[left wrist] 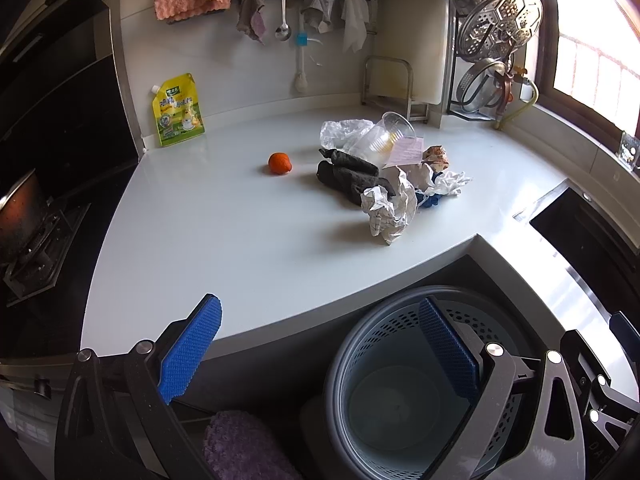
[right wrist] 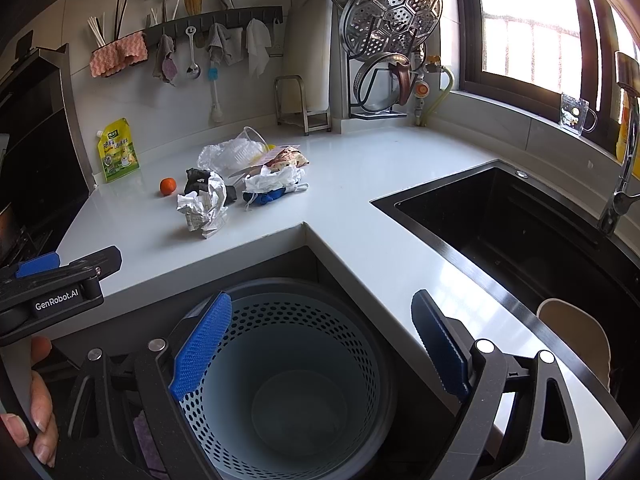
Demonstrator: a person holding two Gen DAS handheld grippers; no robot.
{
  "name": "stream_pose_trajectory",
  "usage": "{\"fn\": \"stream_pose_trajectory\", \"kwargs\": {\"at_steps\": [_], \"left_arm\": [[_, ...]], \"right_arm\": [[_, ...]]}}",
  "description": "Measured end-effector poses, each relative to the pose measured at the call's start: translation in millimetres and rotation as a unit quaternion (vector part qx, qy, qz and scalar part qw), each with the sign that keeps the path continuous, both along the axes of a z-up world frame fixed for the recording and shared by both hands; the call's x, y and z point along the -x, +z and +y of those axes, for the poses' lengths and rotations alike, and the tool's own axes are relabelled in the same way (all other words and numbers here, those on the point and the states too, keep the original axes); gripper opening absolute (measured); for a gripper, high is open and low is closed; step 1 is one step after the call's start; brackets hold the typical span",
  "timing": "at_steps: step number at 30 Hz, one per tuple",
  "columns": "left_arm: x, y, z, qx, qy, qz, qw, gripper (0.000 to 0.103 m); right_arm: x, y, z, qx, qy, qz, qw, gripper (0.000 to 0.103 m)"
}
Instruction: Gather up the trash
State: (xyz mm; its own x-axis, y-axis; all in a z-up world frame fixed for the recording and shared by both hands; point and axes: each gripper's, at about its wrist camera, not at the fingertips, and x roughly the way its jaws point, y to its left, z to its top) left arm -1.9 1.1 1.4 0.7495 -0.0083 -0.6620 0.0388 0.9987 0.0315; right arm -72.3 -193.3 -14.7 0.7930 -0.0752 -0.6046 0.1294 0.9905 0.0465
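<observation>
Sunlit kitchen corner, white surface [right wrist: 352, 200] running from stove to sink [right wrist: 520, 232]: a heap of trash [left wrist: 384, 168] sits mid-counter, including a crumpled paper [left wrist: 388, 210], a clear plastic cup [left wrist: 384, 136], a dark cloth [left wrist: 348, 172] and a plastic bag [left wrist: 344, 130], with a small orange [left wrist: 279, 163] just beside it. Below the counter edge, the perforated bin [right wrist: 288, 380] looks empty, so collection appears not yet begun. Both the left hand-held gripper [left wrist: 320, 352] and the right hand-held gripper [right wrist: 320, 348] hover over the bin, jaws spread wide, holding nothing. Every item is left to gather.
</observation>
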Motion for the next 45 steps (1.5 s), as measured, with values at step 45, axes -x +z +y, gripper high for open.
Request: {"fn": "stream_pose_trajectory", "kwargs": {"at_steps": [45], "left_arm": [[0.5,3.2,-1.8,-0.004,-0.004,-0.004,1.0,0.097]], "right_arm": [[-0.1,0.0,0.4,-0.002,0.0,0.002,1.0,0.087]]}}
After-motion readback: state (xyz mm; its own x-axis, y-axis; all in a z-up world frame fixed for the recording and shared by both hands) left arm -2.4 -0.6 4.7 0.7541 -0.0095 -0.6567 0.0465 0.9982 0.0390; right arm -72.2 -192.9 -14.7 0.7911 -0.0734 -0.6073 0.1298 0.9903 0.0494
